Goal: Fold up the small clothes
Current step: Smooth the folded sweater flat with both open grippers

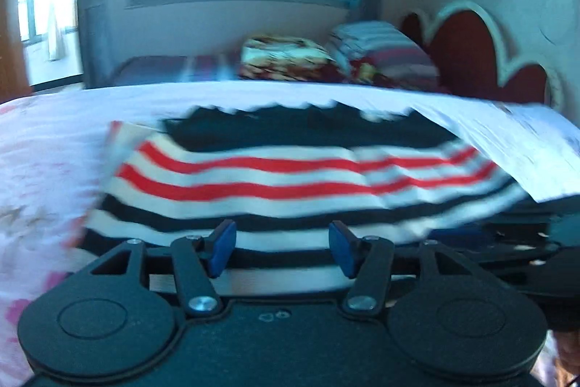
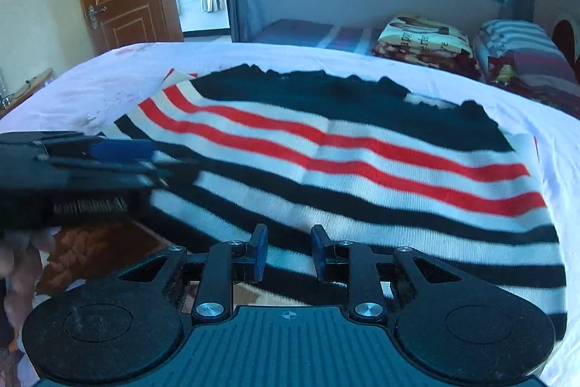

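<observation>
The striped sweater (image 2: 344,162) lies spread on the white bed (image 2: 127,71), its near edge over the bed's edge; the left gripper (image 1: 282,251) hangs wide open above that edge, holding nothing; the right gripper (image 2: 289,254) stands partly open, nothing between its pads (image 2: 261,256); whether they touch the knit is unclear.
</observation>
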